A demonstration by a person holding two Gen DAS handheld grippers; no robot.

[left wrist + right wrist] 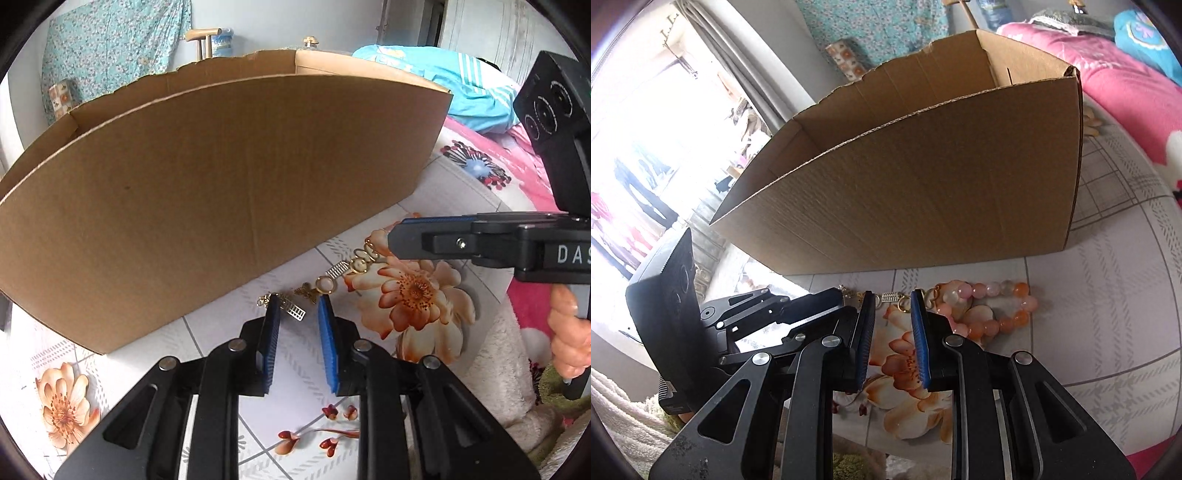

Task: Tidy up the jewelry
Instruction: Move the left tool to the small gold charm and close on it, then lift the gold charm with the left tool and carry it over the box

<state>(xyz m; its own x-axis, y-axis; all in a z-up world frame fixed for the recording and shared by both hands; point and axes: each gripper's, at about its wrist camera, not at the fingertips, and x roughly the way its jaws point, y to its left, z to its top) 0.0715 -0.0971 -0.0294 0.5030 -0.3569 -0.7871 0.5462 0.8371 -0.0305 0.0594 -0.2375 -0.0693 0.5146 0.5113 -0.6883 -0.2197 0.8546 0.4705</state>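
Observation:
A gold charm bracelet lies on the flowered tablecloth just in front of the cardboard box. My left gripper is open, its blue pads on either side of the bracelet's left end, low over the cloth. My right gripper comes in from the right over the bracelet's other end; in its own view it is open with the gold bracelet just past its tips. A pink and orange bead bracelet lies to the right of it. The box also shows there.
The box is open-topped and stands close behind the jewelry. A pink blanket and blue clothing lie beyond the table's right side. A white fleece cover hangs at the near right edge.

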